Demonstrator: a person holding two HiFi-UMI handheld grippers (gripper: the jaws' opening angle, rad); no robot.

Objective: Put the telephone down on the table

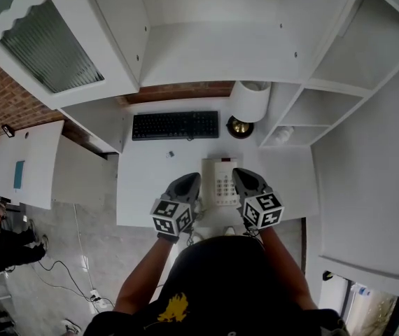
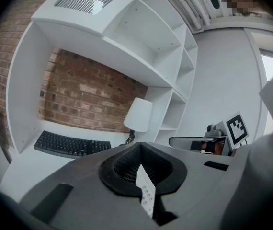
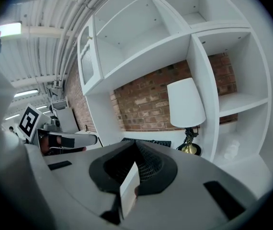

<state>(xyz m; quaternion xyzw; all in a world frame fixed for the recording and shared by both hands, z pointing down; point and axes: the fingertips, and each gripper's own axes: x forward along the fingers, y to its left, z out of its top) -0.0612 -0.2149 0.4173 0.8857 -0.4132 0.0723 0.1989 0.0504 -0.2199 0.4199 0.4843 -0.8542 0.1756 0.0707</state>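
The person is holding a pair of tongs in each hand, and both pairs are pinching the white telephone (image 1: 218, 179) between them. The left gripper (image 1: 193, 178) is squeezing the phone's left side, and the right gripper (image 1: 239, 174) is squeezing its right side.

In the left gripper view, the left gripper (image 2: 143, 174) is biting on a thin white edge of the telephone (image 2: 146, 191) (you can see little round buttons on it). In the right gripper view, the right gripper (image 3: 132, 169) is biting on a plain white edge of the telephone (image 3: 128, 188).

From the head view, the phone is sitting over the front part of the white table (image 1: 143, 184), close to the person's body. I cannot tell if it is touching the table top.

Farther back on the table, a black keyboard (image 1: 175, 125) is lying flat. A lamp (image 1: 250, 100) with a white shade is standing just to the right of it. White shelves (image 1: 325, 96) are standing on the right side, and a brick wall (image 1: 3, 100) is showing behind.
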